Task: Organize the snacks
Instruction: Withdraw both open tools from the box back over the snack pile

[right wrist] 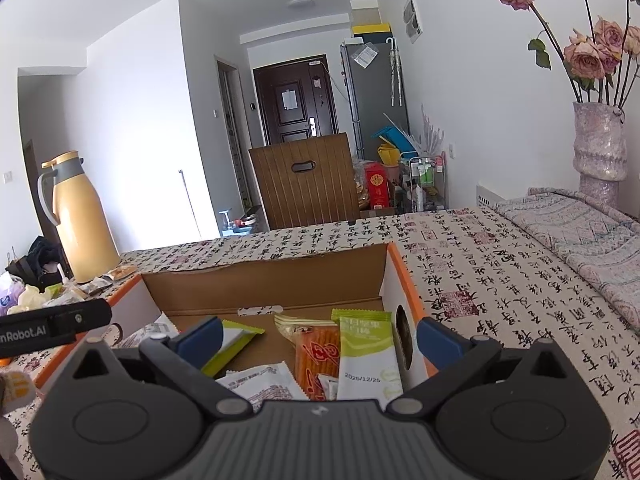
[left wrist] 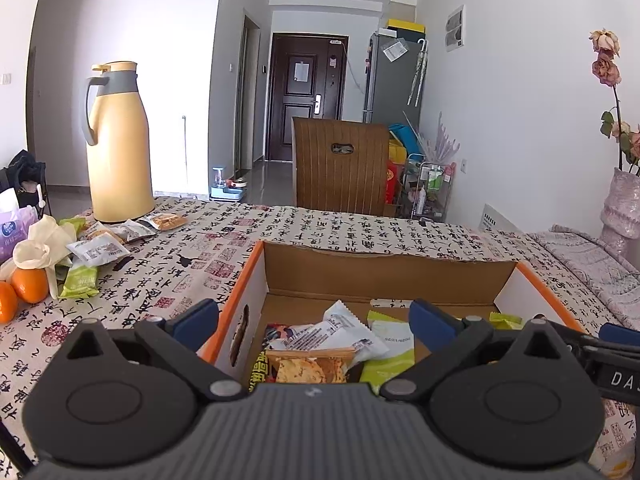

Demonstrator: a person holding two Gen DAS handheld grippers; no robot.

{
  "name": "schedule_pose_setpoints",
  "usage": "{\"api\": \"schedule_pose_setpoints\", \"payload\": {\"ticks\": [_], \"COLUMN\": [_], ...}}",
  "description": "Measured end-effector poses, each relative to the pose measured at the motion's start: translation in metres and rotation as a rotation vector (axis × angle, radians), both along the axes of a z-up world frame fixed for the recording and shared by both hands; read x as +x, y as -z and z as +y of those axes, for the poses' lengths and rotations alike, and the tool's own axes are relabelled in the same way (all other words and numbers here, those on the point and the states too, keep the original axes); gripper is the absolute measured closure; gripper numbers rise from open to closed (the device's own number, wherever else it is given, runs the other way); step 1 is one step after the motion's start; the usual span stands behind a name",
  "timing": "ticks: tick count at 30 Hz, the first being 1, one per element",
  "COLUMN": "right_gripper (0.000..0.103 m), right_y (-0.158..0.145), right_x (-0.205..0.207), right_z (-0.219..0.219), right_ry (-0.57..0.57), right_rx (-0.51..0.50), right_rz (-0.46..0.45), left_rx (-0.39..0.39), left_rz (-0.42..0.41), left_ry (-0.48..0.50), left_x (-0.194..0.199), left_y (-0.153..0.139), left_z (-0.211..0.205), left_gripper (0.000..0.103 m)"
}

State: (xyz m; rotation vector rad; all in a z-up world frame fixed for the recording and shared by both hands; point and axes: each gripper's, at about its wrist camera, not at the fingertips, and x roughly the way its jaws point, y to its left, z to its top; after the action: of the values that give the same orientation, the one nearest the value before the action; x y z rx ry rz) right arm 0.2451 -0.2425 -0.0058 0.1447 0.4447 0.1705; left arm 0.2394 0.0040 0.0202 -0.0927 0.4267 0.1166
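Inside, cardboard box holds snack packets; both tongs gape empty.

walls: white | door: dark, far end | chair: wooden | fridge: grey

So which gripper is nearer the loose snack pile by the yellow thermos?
Left. The left gripper hangs open over the box's pile-side end; the right gripper hangs open over the opposite end, farther from the snack pile.
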Motion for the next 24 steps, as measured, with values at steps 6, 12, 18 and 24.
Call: {"api": "schedule_pose_setpoints", "payload": {"ticks": [6,12,18,24], "right_gripper": [0.000,0.000,0.000,0.000], "right_y": [-0.014,-0.025,-0.027,-0.027], "right_x": [-0.008,-0.030,-0.054,-0.081], "right_z": [0.000,0.003,0.007,0.012], "right_ry": [0.010,-0.006,-0.022,-0.044], "right_rx": [-0.004,-0.014,-0.012,-0.021], "right_rz": [-0.019,-0.035,-0.024,-0.017], "left_rx": [0.002,0.003,0.000,0.007], "left_rz": [0.000,-0.021,-0.025,-0.032], "left_ry": [-0.022,-0.016,-0.021,-0.012], "left_x": [-0.009,-0.031,-0.054,-0.082], "left_y": [-0.016,-0.027,-0.032,-0.033], "left_z": [-0.002,-0.001,0.001,0.003], "left_gripper": [0.000,0.000,0.000,0.000]}}
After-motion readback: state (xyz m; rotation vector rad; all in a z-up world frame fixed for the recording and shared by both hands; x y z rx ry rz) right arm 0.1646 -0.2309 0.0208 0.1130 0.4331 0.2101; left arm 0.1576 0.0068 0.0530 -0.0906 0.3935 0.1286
